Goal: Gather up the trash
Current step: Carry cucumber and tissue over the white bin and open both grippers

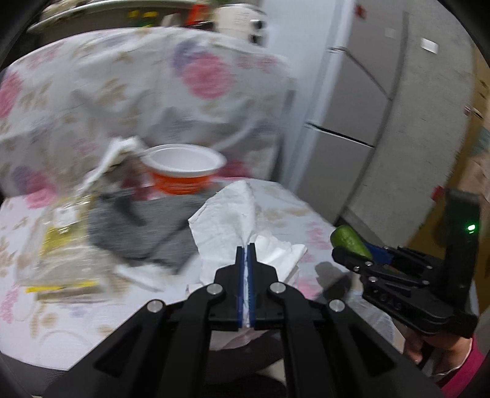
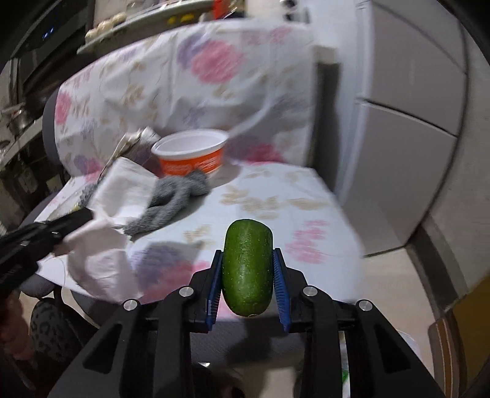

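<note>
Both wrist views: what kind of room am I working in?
Probably a home kitchen or dining corner: a floral tablecloth over the table, a pale fridge-like cabinet at the right, and cluttered shelves behind.

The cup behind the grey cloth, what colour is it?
The cup is orange outside and white inside; the right wrist view shows it best.

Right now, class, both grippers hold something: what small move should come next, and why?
Probably lift both clear of the seat: the left gripper is shut on the tissue, and the right gripper on the green vegetable piece. No bin is visible.
</note>
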### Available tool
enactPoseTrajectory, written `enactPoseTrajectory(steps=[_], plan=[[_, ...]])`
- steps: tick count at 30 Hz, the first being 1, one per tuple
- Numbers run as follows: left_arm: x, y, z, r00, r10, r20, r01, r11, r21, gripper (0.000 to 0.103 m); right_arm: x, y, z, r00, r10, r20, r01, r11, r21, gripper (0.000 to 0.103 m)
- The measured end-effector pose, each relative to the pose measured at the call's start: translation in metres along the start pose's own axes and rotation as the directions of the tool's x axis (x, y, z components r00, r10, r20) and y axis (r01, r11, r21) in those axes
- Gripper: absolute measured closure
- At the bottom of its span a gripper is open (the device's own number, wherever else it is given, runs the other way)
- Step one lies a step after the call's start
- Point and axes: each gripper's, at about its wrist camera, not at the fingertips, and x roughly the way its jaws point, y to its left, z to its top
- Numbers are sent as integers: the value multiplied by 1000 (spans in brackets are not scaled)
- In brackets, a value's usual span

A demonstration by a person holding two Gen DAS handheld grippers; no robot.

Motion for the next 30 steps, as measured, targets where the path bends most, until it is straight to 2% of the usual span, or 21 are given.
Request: enactPoseTrajectory(steps=[6, 9, 15, 20, 27, 29, 30], plan=[[17, -86, -7, 990, -141, -3, 141, 983, 119, 103, -68, -62, -28, 991, -116, 65, 111, 991, 70, 71], [24, -127, -13, 980, -199, -6, 197, 965, 171, 103, -95, -97, -48, 979, -190, 74, 181, 977, 116, 71], [44, -195, -44, 954, -291, -66, 298, 923, 243, 103, -131, -150, -90, 962, -266, 67, 248, 947, 204, 70], [77, -238, -66, 923, -345, -171, 381, 885, 269, 103, -132, -187, -125, 956, -293, -5, 282, 916, 286, 70], [121, -259, -83, 900, -328, -286, 406, 869, 282, 102, -99, -217, -154, 954, -284, -96, 299, 879, 371, 68], [129, -263, -87, 896, -318, -311, 409, 865, 291, 90, -91, -222, -158, 956, -272, -110, 293, 875, 386, 67], [132, -263, -89, 892, -320, -319, 414, 863, 290, 73, -89, -225, -161, 956, -272, -115, 295, 871, 393, 63]])
